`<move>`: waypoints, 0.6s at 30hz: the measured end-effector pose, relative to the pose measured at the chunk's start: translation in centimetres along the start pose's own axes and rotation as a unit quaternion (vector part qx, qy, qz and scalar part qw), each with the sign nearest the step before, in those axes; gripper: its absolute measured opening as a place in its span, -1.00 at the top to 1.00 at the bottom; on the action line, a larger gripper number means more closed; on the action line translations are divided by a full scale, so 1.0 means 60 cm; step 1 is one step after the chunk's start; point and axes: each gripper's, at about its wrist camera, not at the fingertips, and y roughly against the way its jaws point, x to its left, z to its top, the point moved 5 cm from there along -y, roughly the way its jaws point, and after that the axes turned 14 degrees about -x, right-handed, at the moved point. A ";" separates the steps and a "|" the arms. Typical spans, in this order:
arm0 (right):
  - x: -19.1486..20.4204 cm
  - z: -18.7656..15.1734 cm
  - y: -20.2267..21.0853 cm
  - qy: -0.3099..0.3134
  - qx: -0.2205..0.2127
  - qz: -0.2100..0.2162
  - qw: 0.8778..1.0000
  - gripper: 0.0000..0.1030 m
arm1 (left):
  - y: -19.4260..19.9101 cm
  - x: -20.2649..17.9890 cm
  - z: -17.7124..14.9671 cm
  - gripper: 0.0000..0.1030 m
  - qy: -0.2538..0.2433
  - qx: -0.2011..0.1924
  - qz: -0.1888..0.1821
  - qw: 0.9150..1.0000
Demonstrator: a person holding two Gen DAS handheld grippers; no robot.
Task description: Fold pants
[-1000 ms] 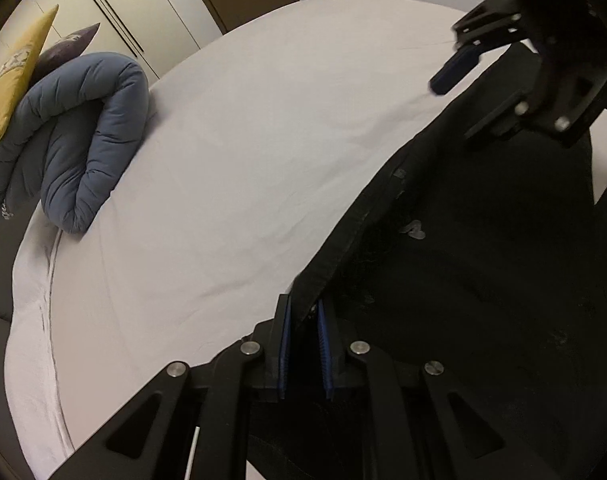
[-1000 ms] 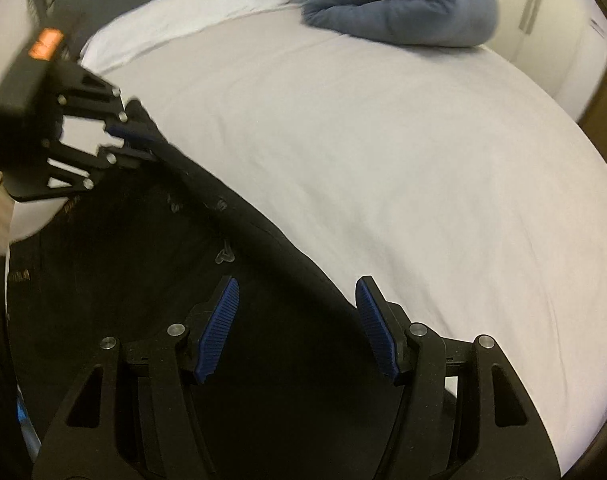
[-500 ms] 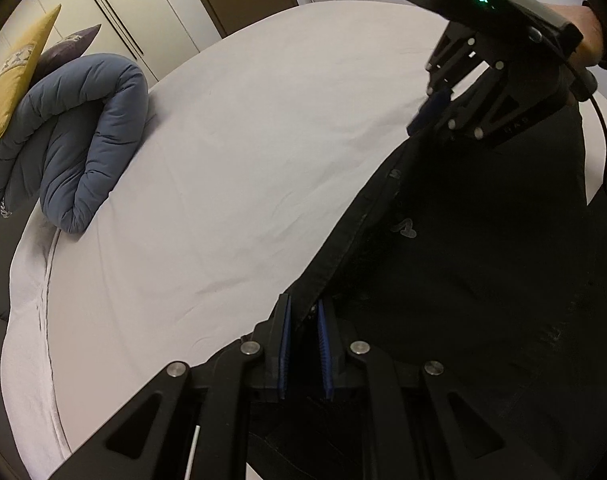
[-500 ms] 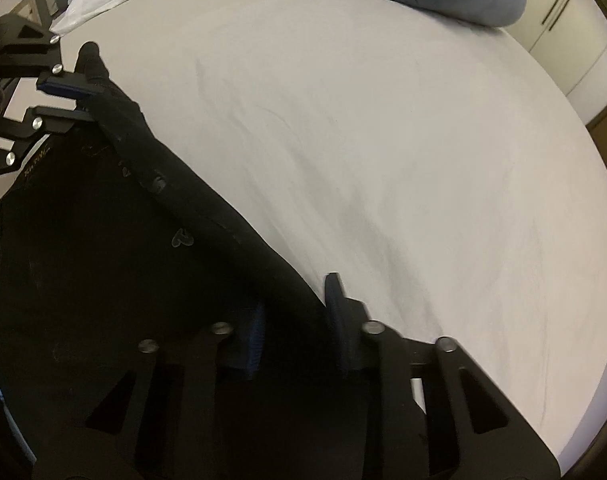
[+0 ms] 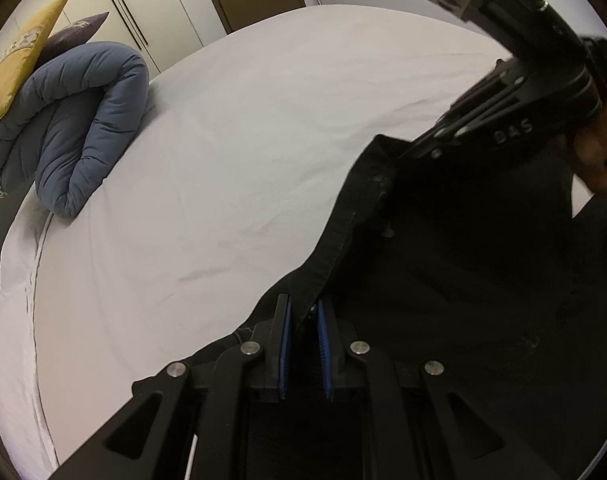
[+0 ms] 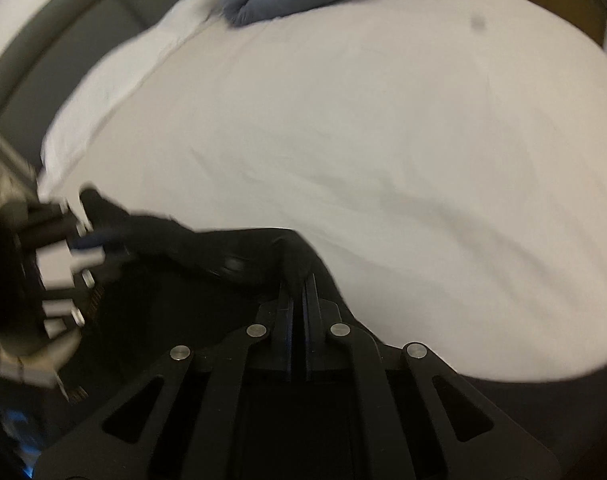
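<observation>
The black pants (image 5: pixel 443 288) lie on the white-sheeted bed (image 5: pixel 243 140), at its near edge, with the waistband edge running across the sheet between the two tools.

Left tongs (image 5: pixel 303 320): clenched on the waistband. The blue pads (image 5: pixel 284 344) press the dark fabric edge from both sides. The tool points steeply downward toward the bed.

Right tongs (image 6: pixel 299 292): clenched on the same edge of the pants, farther along the waistband. A ridge of black cloth rises into the narrow slot between the fingers. The jaws have just been closing, with the fabric between them. The right wrist view is blurred. In the left wrist view the right tool's body enters from the upper right, angled down onto the fabric, with the person's hand (image 5: pixel 595 160) wrapped around its grip.

The waistband sags slightly between the two grip points. Metal rivets (image 5: pixel 388 233) show on the cloth near the band.

A rolled blue duvet (image 5: pixel 75 128) lies well apart at the far side of the bed, with a yellow cushion (image 5: pixel 19 52) behind it.
</observation>
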 end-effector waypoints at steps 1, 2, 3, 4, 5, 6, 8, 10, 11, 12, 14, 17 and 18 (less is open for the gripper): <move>0.004 -0.002 0.001 -0.005 -0.006 0.002 1.000 0.96 | 0.004 -0.003 -0.001 0.75 0.004 -0.001 -0.002 1.000; 0.010 -0.013 0.002 -0.006 -0.010 0.005 1.000 0.96 | 0.009 -0.005 -0.003 0.75 0.006 -0.002 -0.006 1.000; 0.038 -0.025 0.002 -0.003 -0.013 0.005 1.000 0.96 | 0.014 -0.007 -0.004 0.75 0.009 -0.003 -0.009 1.000; 0.044 -0.027 0.011 0.005 -0.018 0.004 1.000 0.96 | 0.023 -0.010 -0.007 0.75 0.012 -0.006 -0.010 1.000; 0.046 -0.039 0.031 0.018 -0.024 0.001 1.000 0.96 | 0.030 -0.013 -0.009 0.75 0.011 -0.008 -0.011 1.000; 0.041 -0.053 0.058 0.041 -0.032 -0.004 0.999 0.96 | 0.037 -0.016 -0.013 0.75 0.007 -0.009 -0.012 1.000; 0.087 -0.064 0.085 0.110 -0.037 -0.023 0.993 0.96 | 0.060 -0.028 -0.025 0.75 -0.001 -0.012 -0.016 1.000; 0.110 -0.084 0.113 0.179 -0.035 -0.046 0.982 0.96 | 0.085 -0.043 -0.044 0.75 -0.007 -0.013 -0.023 1.000; 0.124 -0.101 0.125 0.214 -0.031 -0.057 0.975 0.96 | 0.094 -0.049 -0.056 0.75 -0.011 -0.010 -0.026 1.000; 0.130 -0.114 0.132 0.234 -0.028 -0.064 0.970 0.96 | 0.103 -0.057 -0.068 0.75 -0.016 -0.006 -0.030 0.999; 0.149 -0.146 0.146 0.261 -0.019 -0.066 0.963 0.96 | 0.127 -0.082 -0.097 0.75 -0.025 -0.002 -0.056 0.998; 0.180 -0.203 0.153 0.317 -0.007 -0.086 0.944 0.96 | 0.160 -0.125 -0.135 0.75 -0.060 0.002 -0.076 0.995; 0.190 -0.221 0.151 0.341 -0.003 -0.095 0.935 0.96 | 0.168 -0.137 -0.147 0.75 -0.069 0.004 -0.082 0.994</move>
